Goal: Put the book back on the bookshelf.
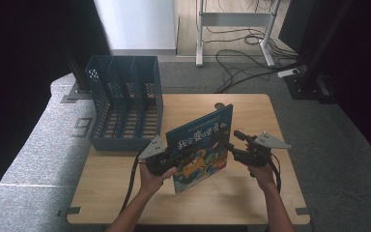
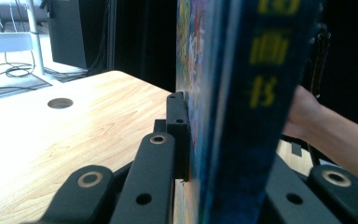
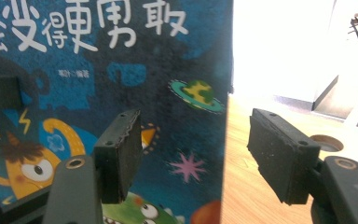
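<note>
Here we had the left gripper point(image 1: 174, 162) clamped on the stiff, light book point(image 1: 204, 145) beside the file rack point(image 1: 125, 104); the right gripper point(image 3: 193, 158) straddled its edge, unclosed.

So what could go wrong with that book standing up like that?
The book stands upright on the table, clamped by the left gripper alone, near its spine, so it might tip or twist. The right gripper is open around the book's free edge; closing badly, it could bend the cover or push the book sideways.
</note>
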`<state>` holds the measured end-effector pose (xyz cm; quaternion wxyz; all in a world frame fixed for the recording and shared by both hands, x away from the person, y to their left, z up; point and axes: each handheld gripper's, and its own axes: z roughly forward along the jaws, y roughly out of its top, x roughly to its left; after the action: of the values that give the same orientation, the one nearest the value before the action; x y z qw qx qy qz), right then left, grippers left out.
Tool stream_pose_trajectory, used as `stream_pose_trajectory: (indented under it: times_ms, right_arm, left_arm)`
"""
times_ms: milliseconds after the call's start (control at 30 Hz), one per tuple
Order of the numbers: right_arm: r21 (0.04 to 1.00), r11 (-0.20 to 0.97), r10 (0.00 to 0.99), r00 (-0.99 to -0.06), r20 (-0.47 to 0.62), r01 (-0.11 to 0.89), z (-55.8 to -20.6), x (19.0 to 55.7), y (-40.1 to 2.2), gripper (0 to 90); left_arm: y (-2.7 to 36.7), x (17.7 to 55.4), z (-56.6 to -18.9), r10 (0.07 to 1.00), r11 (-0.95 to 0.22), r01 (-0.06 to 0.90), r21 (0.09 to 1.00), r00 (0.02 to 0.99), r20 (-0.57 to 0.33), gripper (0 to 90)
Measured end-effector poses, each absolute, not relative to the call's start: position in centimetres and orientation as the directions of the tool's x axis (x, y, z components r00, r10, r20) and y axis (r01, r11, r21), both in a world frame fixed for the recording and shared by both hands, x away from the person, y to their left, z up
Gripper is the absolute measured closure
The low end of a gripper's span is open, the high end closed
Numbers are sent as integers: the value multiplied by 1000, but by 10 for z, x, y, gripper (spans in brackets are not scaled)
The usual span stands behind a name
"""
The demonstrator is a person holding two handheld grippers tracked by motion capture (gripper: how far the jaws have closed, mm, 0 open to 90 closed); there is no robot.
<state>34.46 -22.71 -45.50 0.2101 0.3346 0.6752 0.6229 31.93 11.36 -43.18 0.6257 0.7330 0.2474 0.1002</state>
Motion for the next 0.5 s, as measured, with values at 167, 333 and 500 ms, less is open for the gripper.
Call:
stream_pose_trajectory:
  times_ms: [167,333,500]
  right_arm:
    - [981,2,718,-683,133,193,-456,343,-230,355]
    - [982,8,721,-681,124,187,-455,342,-231,354]
    - [982,1,725,-677,130,191,-455,342,-232,355]
  left_arm:
    - [116,319,-428,495,-78,235,969,853,-167,827]
    - [119,321,-426,496,-62,234,970,851,-174,827]
    - [124,321,-421,499,-41,217,975,850,-168,827]
